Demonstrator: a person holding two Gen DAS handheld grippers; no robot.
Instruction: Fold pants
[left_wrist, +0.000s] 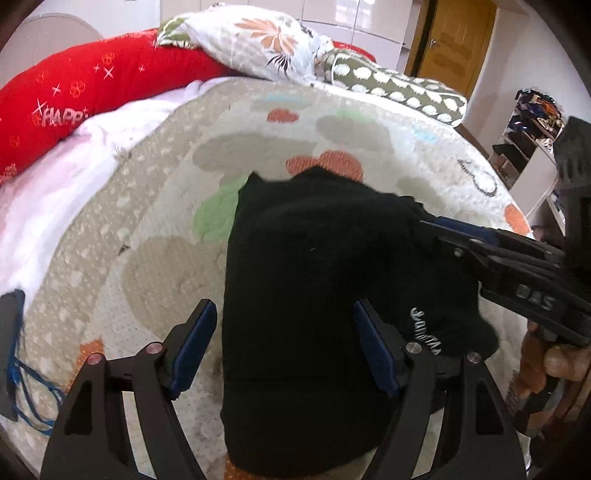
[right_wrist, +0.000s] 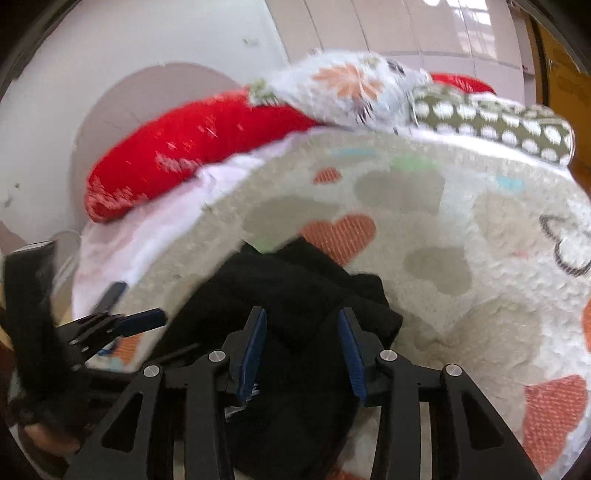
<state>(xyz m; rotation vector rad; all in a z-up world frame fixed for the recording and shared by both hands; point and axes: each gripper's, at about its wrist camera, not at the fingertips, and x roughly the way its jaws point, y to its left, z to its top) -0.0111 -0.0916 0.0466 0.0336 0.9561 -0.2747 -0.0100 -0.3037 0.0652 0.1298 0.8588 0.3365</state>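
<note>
Black pants (left_wrist: 314, 258) lie folded into a thick stack on the patterned blanket (left_wrist: 166, 206), with white lettering near their right edge. My left gripper (left_wrist: 284, 304) stands open over the stack's near left edge: one finger is above the blanket, the other above the cloth. My right gripper (left_wrist: 424, 221) reaches in from the right, its tips at the stack's far right corner. In the right wrist view, my right gripper (right_wrist: 302, 312) has its blue pads (right_wrist: 255, 343) apart, with the pants (right_wrist: 295, 280) beneath and between them and not visibly pinched. My left gripper (right_wrist: 129, 306) shows at the left there.
A red bolster (left_wrist: 92, 85), a floral pillow (left_wrist: 258, 40) and a green dotted pillow (left_wrist: 399, 85) line the bed's far end. A white sheet (left_wrist: 74, 158) lies at the left. A shelf of clothes (left_wrist: 528, 140) stands to the right, with a wooden door (left_wrist: 454, 40) behind.
</note>
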